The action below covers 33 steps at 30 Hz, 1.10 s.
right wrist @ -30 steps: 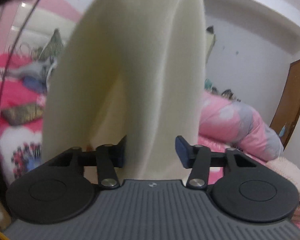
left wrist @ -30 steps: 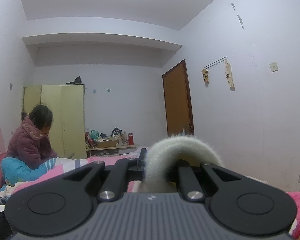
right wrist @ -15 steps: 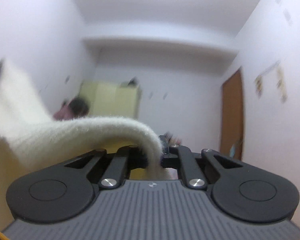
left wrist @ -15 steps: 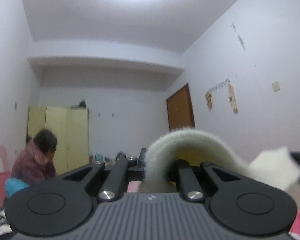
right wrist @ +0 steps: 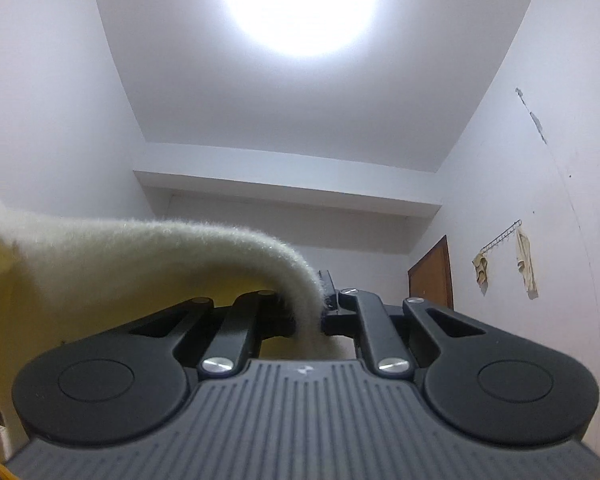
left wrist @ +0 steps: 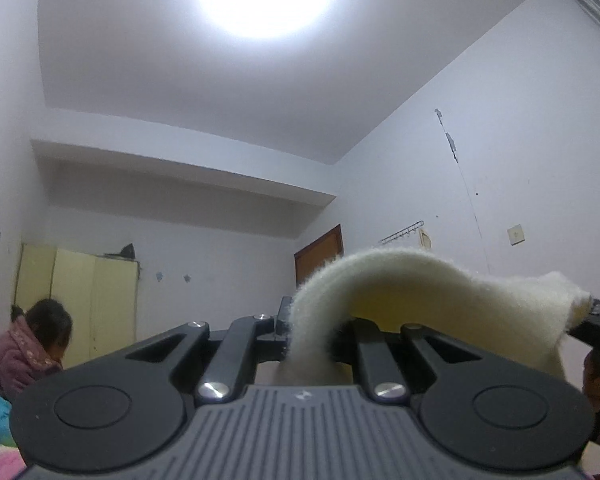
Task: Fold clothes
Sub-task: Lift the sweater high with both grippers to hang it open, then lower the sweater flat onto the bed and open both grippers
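Up in the air, between the two claws, hangs a fuzzy cream cloth [left wrist: 440,284]. The left gripper [left wrist: 308,330] is pinched tight on one bit of its edge, and the cloth loops up over the claw and runs off to the right. The right gripper [right wrist: 316,314] is squeezed shut on another bit, and from there the cloth [right wrist: 140,248] stretches away to the left. At the far right of the left camera's view, the other claw's dark tip shows holding the cloth's corner. Both claws point up toward the white ceiling and its bright lamp [right wrist: 300,4]. A person in a purple coat [left wrist: 24,356] sits far off by a yellow wardrobe [left wrist: 80,304]. No fold can be seen yet. It looks like the cloth is only lifted and spread out, so the job seems to be near its start. Laying it flat and folding it over are most likely still left to do.
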Motion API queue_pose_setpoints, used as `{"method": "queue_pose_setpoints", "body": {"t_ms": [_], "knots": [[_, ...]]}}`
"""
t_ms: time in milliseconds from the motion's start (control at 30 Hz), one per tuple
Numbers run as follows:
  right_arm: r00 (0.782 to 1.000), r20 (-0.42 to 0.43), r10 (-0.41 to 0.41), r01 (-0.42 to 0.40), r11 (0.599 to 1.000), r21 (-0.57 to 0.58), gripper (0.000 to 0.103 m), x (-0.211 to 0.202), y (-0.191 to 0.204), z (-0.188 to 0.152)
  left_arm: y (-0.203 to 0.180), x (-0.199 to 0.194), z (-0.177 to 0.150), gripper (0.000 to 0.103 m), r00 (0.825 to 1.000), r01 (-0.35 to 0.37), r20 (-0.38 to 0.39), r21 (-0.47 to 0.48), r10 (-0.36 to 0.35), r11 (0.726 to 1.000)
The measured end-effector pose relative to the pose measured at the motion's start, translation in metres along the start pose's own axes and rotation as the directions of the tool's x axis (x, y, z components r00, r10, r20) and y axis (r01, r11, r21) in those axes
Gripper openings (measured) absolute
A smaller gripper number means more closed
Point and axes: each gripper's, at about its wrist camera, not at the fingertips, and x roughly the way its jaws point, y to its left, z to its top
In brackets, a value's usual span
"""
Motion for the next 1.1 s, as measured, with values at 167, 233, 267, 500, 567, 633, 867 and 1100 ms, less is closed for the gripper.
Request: {"method": "queue_pose_setpoints", "body": {"t_ms": [167, 233, 267, 500, 567, 633, 867, 1100], "knots": [[0.999, -0.050, 0.003, -0.003, 1.000, 0.007, 0.007, 0.032, 0.001, -0.030, 0.005, 0.026, -0.022, 0.011, 0.999, -0.010, -0.042, -0.002, 0.010, 1.000], [0.998, -0.067, 0.006, -0.005, 1.000, 0.014, 0.007, 0.046, 0.004, -0.043, 0.010, 0.039, -0.032, 0.011, 0.998, -0.019, -0.062, -0.007, 0.018, 1.000], [0.997, -0.073, 0.007, -0.005, 1.000, 0.018, 0.007, 0.053, 0.005, -0.049, 0.014, 0.046, -0.038, 0.012, 0.997, -0.024, -0.071, -0.009, 0.023, 1.000], [0.984, -0.178, 0.020, -0.015, 0.999, 0.031, 0.007, 0.115, 0.013, -0.112, 0.050, 0.107, -0.099, 0.012, 0.979, -0.070, -0.193, -0.039, 0.062, 0.997], [0.972, -0.234, 0.027, -0.019, 0.999, 0.035, 0.007, 0.133, 0.018, -0.138, 0.066, 0.130, -0.129, 0.012, 0.964, -0.093, -0.255, -0.053, 0.077, 0.994], [0.953, -0.301, 0.036, -0.026, 0.999, 0.037, 0.007, 0.156, 0.024, -0.169, 0.084, 0.155, -0.164, 0.012, 0.943, -0.116, -0.321, -0.068, 0.088, 0.991], [0.819, -0.569, 0.079, -0.035, 0.996, 0.088, 0.010, 0.251, 0.048, -0.320, 0.142, 0.253, -0.325, 0.032, 0.781, -0.202, -0.604, -0.003, 0.159, 0.979], [0.384, -0.923, 0.030, -0.149, 0.988, -0.030, 0.045, 0.255, 0.128, -0.525, 0.152, 0.264, -0.498, 0.077, 0.433, -0.221, -0.870, 0.150, 0.234, 0.964]]}}
